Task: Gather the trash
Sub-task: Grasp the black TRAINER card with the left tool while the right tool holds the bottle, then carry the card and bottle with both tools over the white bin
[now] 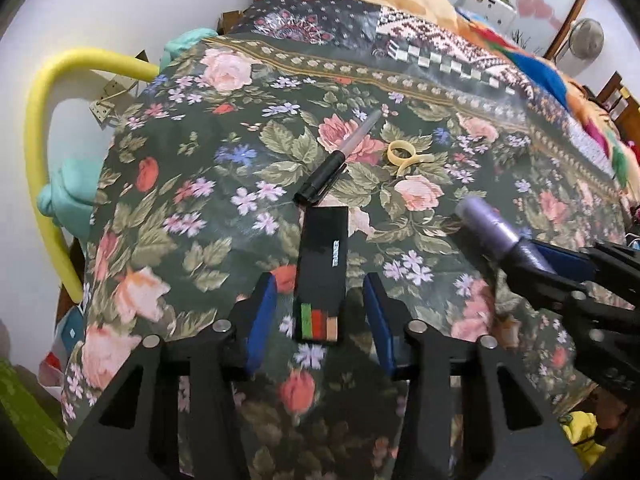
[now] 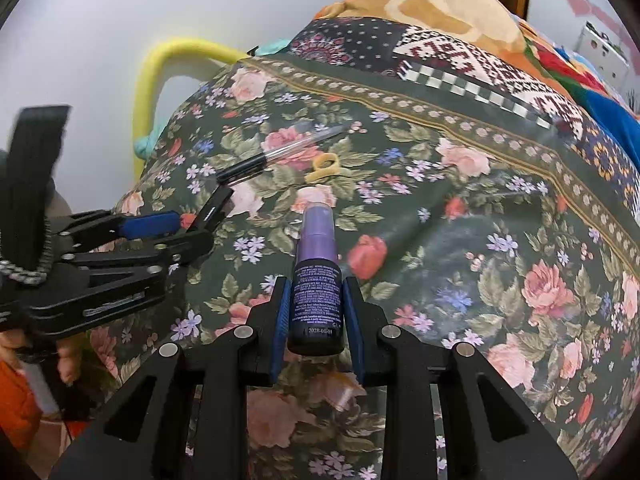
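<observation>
On the floral bedspread (image 1: pixel 200 208) lies a flat black box (image 1: pixel 322 264) with green, red and tan stripes at its near end. My left gripper (image 1: pixel 320 286) straddles it, open, with cloth showing between each blue pad and the box. Beyond it lie a clear pen with a black cap (image 1: pixel 340 160) and a yellow plastic ring (image 1: pixel 402 154). My right gripper (image 2: pixel 316 300) is shut on a purple spray bottle (image 2: pixel 316 272), held just above the cover. From the right wrist view I see the left gripper (image 2: pixel 192 226) at the left, the pen (image 2: pixel 280 156) and the ring (image 2: pixel 324 166).
A yellow foam tube (image 1: pixel 40 152) and teal cloth (image 1: pixel 68 196) sit past the bed's left edge by the white wall. Patterned blankets and an orange pillow (image 2: pixel 420 0) pile up at the far end. A person's hand (image 2: pixel 68 360) holds the left gripper.
</observation>
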Demonstrator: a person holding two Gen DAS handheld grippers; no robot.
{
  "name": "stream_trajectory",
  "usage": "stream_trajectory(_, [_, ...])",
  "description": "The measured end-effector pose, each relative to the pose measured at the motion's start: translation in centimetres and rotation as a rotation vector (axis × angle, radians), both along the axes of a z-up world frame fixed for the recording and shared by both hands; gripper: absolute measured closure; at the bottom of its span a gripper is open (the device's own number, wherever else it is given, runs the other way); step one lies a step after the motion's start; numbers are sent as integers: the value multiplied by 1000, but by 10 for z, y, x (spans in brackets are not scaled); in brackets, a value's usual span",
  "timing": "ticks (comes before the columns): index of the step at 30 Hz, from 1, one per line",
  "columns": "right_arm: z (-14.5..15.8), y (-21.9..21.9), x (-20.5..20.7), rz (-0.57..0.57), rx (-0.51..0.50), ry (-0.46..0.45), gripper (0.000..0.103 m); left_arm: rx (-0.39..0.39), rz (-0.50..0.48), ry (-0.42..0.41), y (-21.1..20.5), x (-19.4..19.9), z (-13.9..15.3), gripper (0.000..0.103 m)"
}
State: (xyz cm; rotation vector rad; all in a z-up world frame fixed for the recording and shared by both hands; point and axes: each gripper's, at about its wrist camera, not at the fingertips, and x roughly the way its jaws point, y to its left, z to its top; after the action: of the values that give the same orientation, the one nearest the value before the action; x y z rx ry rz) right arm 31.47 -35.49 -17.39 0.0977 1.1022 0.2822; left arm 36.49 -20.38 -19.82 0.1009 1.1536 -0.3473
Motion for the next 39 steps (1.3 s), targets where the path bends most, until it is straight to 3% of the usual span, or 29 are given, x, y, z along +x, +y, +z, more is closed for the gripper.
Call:
stream_trajectory(3, [-3, -7, 1, -26, 25, 17, 79, 7, 38, -4, -3, 3, -3, 61])
stream_trajectory(5, [-4, -10, 0, -41, 39, 23, 79, 36, 53, -19, -5, 2, -4, 75])
stream_trajectory(7, [-2, -12, -2, -53, 51, 23, 79, 53, 53, -22, -6, 2, -5, 79])
stream_trajectory(11, [9, -15, -8, -68, 68, 6, 79, 46, 83, 9, -3, -7, 2, 79])
stream_trajectory(25, [83, -20, -51, -64, 60, -134, 79, 20, 78, -159, 10, -87, 91, 79])
stream_trajectory(39, [140, 28, -109, 31, 62, -245, 79, -33, 210, -258, 85, -170, 149, 79])
